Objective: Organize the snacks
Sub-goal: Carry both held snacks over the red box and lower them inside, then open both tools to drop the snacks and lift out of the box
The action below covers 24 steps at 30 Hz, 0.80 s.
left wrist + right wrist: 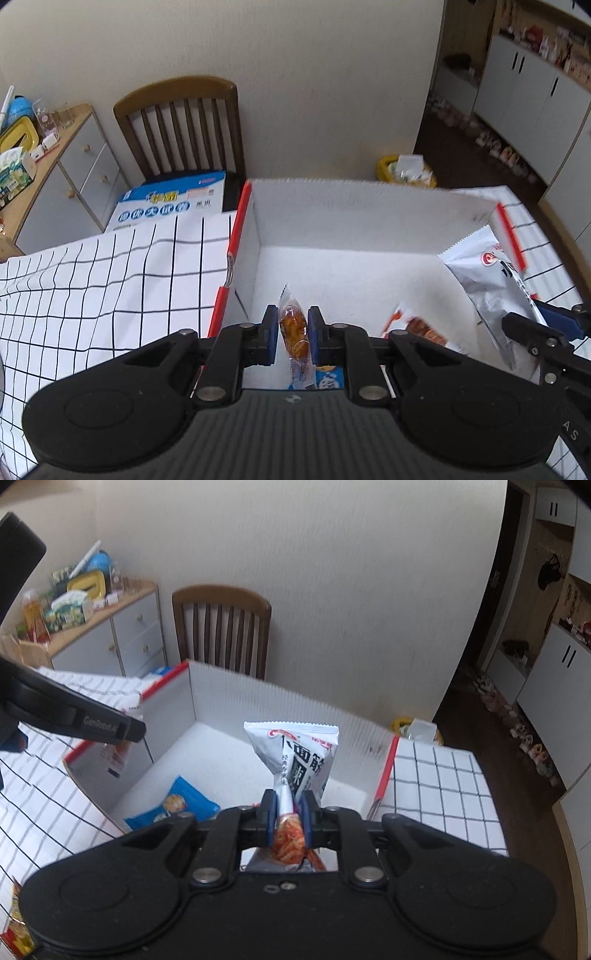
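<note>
My left gripper is shut on a small clear-wrapped orange-brown snack, held upright over the near left part of a white box with red edges. My right gripper is shut on the lower end of a silver-white snack bag that stands up over the same box. In the left wrist view that bag and the right gripper show at the right. On the box floor lie a blue packet and a red-orange packet. The left gripper enters the right wrist view from the left.
The box stands on a table under a white cloth with black checks. Behind it are a wooden chair with a blue-and-white flat carton, a cluttered cabinet and a yellow bin on the floor. Another snack packet lies near left.
</note>
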Motion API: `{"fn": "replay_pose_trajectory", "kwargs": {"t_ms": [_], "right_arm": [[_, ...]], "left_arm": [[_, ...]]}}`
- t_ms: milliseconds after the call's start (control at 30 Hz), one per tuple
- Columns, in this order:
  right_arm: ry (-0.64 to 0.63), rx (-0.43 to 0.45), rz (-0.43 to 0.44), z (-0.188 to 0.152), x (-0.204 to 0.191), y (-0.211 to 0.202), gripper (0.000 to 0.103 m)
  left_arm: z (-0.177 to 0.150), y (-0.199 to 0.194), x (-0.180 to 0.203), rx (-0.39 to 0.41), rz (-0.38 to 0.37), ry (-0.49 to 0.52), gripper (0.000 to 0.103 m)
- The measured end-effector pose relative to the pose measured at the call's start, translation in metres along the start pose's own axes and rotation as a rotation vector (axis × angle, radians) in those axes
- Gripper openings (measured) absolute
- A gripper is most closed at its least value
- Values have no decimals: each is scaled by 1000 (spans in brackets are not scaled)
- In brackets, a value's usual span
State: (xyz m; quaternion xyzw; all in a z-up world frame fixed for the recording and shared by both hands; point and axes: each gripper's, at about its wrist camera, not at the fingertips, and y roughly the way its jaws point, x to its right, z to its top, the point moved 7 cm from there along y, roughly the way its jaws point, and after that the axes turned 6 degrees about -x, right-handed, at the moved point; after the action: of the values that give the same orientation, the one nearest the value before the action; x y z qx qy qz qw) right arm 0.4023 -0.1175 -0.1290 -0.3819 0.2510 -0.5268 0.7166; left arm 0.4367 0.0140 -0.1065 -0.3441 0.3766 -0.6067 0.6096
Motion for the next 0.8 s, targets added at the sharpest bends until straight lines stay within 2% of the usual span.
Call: {"fn": "replay_pose_trajectory", "kwargs": {"t_ms": [200,400,567,667,800], "right_arm": [[4,-63,7,-9,-5,21,12],[-15,-114,-11,-16,-9,36,12],[-2,-146,-21,-20,-7,45,13],[-4,-153,-27,-20,-7,47,18],[-4,-152,-33,-20,-5,46,20]], "left_arm": [[-4,24,-4,-55,53,29,16],[-7,43,-4,-105,36,31,16],[-14,55,-1,-150,52,42,16],[-17,59,1,-165,50,41,16],[-18,64,-1,-177,50,32,16]]}}
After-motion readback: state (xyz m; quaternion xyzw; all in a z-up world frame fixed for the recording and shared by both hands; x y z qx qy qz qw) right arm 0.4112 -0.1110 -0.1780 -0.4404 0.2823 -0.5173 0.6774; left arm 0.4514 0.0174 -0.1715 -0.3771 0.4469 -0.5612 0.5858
